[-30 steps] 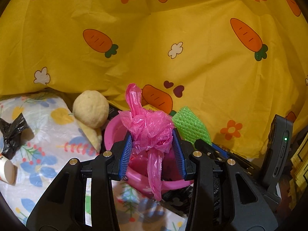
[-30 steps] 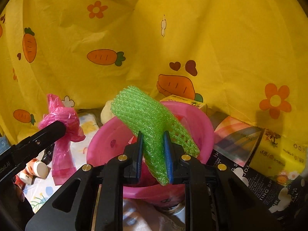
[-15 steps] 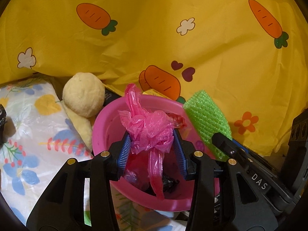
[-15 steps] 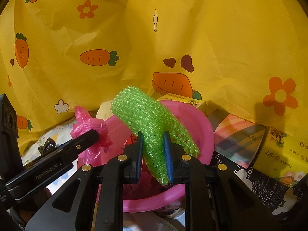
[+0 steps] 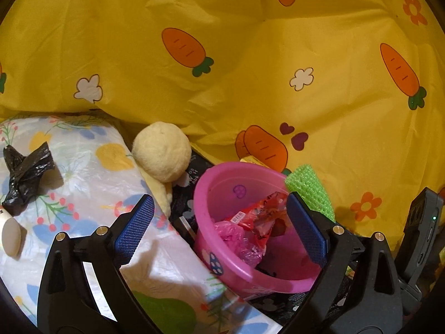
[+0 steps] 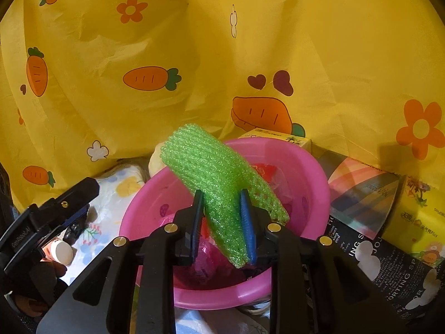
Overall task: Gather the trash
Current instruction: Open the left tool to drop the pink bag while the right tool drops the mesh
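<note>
Left tongs (image 5: pixel 219 224) opening, nothing between; right tongs (image 6: pixel 222 222) opening, green foam net (image 6: pixel 219 183) between, over pink basin (image 6: pixel 314 178) at frame centre.

The basin (image 5: pixel 211 194) holds a crumpled plastic bag (image 5: pixel 236 236) and a wrapper (image 5: pixel 261 217). Left of it lies a plush toy (image 5: pixel 161 151), farther left a knotted bag (image 5: pixel 25 175) on the counter (image 5: pixel 83 172). Boxes (image 6: pixel 361 194) sit right of the basin, a cloth backdrop (image 5: pixel 250 55) behind.

We see a white floral plastic sheet (image 5: pixel 83 172) bearing a crumpled black plastic scrap (image 5: pixel 25 178) and a small white-capped bottle (image 5: pixel 9 236).
</note>
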Demonstrator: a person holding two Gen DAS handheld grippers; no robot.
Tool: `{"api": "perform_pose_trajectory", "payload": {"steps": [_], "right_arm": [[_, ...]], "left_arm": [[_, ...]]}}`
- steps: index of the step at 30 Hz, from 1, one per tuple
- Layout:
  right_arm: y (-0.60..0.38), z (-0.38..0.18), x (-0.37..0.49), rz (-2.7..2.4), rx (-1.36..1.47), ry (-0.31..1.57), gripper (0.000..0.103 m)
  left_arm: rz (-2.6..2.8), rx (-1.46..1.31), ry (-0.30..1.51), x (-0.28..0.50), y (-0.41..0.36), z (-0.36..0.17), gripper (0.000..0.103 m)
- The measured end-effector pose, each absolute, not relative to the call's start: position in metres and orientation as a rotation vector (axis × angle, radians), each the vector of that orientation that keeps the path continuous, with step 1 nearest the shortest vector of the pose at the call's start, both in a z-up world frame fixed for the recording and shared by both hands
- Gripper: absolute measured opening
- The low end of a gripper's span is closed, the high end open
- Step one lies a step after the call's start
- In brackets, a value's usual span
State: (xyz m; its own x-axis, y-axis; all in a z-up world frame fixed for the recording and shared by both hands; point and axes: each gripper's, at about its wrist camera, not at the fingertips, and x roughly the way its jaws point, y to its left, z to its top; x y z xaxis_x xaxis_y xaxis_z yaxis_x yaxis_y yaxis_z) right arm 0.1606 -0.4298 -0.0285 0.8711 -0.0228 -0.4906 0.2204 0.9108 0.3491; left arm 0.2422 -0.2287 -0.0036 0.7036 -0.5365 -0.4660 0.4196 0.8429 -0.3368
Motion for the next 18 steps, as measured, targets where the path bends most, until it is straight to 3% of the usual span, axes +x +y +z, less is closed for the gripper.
{"api": "perform_pose_trajectory", "payload": {"steps": [2, 12, 18], "right_arm": [[-0.429, -0.028, 0.159, -0.129, 0.418, 0.487, 0.058], [-0.421, -0.020, 0.147, -0.144, 0.407, 0.461, 0.061], [-0.406, -0.018, 0.137, -0.169, 0.370, 0.458, 0.068]], "left_arm": [[-0.514, -0.215, 0.576, 0.238, -0.220, -0.002, 0.095], [-0.446, -0.202, 0.547, 0.215, -0.189, 0.000, 0.096], [-0.401, -0.178, 0.543, 0.197, -0.173, 0.000, 0.096]]}}
